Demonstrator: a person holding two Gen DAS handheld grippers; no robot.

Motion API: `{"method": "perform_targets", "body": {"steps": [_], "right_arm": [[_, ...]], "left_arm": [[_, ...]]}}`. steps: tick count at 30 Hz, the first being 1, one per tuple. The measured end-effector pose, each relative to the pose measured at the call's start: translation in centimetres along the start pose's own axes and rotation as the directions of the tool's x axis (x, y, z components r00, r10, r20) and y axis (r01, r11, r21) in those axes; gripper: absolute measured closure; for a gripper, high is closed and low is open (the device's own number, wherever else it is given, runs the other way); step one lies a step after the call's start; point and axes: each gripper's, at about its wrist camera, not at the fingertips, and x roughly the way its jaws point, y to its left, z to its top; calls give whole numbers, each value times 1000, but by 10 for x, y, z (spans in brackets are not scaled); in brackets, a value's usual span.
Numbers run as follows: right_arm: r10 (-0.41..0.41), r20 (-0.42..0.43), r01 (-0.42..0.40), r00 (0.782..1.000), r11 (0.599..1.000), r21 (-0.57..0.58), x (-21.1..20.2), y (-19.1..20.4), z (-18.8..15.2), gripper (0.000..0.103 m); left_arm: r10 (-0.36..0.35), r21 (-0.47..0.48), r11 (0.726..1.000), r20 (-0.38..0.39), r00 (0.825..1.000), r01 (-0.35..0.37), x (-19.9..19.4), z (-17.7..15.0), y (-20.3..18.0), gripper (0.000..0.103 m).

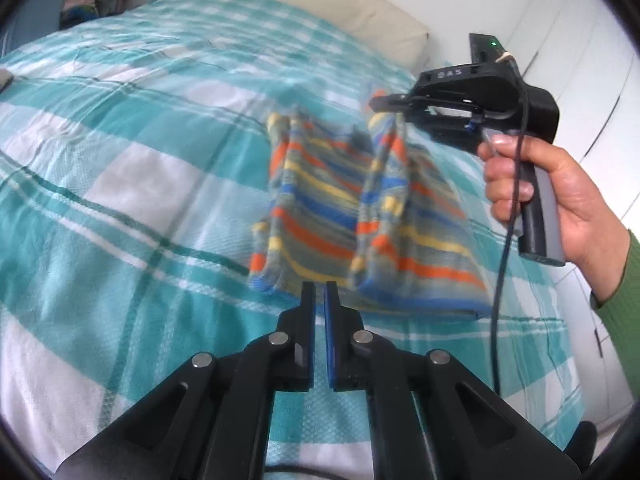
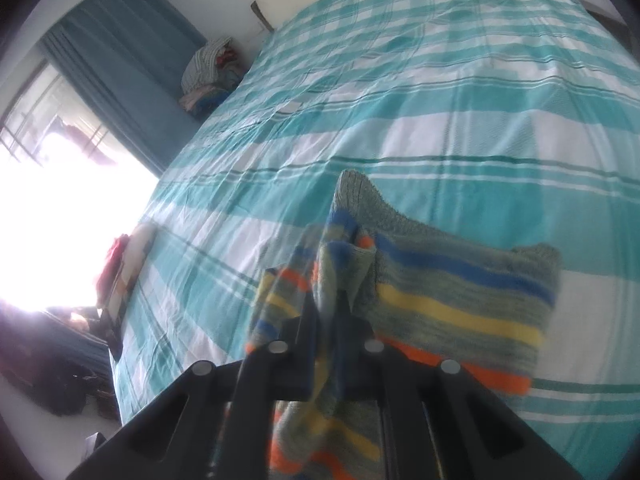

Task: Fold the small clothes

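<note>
A small knitted garment with grey, orange, yellow and blue stripes hangs over the teal checked bedspread. My right gripper is shut on its upper edge and holds it up; in the right wrist view the striped garment drapes over and between the shut fingers. My left gripper is near the garment's lower edge, its jaws almost together with nothing between them.
The bedspread covers a wide bed. A cream pillow lies at the head. A pile of clothes sits beside blue curtains. A bright window is on the left. A white wardrobe stands to the right.
</note>
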Motion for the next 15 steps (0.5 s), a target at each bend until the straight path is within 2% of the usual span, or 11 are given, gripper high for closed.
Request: {"method": "perform_targets", "body": {"steps": [1,2,3,5,6,10,11,12,13,14,15], "right_arm": [[-2,-3,2,1000,1000,-3,8,7,-1,95],[2,-4,-2,1000,1000,-8,10,11,-1,95],[5,-3,-5,1000,1000,-16,10,13,-1,95],[7,11,-6,1000,999,-39,1,15,-2,95],[12,17,-12,1000,999,-51,-4,15,-2,95],[41,40,-37,998,994,-105,-26,12,-2,95],[56,43,-51,997,993,-109,-30,11,-2,95],[71,46,-66,996,992,-110,-33,10,-1,95],[90,46,-84,995,990,-112,-36,11,0,95],[104,46,-98,994,988,-118,-37,12,0,95],[105,45,-99,993,987,-127,-36,15,0,95]], "left_arm": [[-22,5,1000,5,1000,22,-1,1,1,95],[-57,15,998,4,998,57,-1,4,0,77],[-103,24,994,-1,995,103,-1,7,2,46],[-142,55,989,29,990,140,-3,15,-1,23],[-164,82,984,44,985,160,-3,19,-3,23],[-192,176,965,-39,981,196,24,34,-25,25],[-175,200,962,-72,982,186,34,35,-31,36],[-157,212,961,-102,982,175,43,37,-34,65],[-142,201,965,-134,981,167,51,37,-35,86],[-143,166,971,-165,976,171,56,38,-33,97],[-147,127,978,-161,976,168,54,38,-28,97]]}}
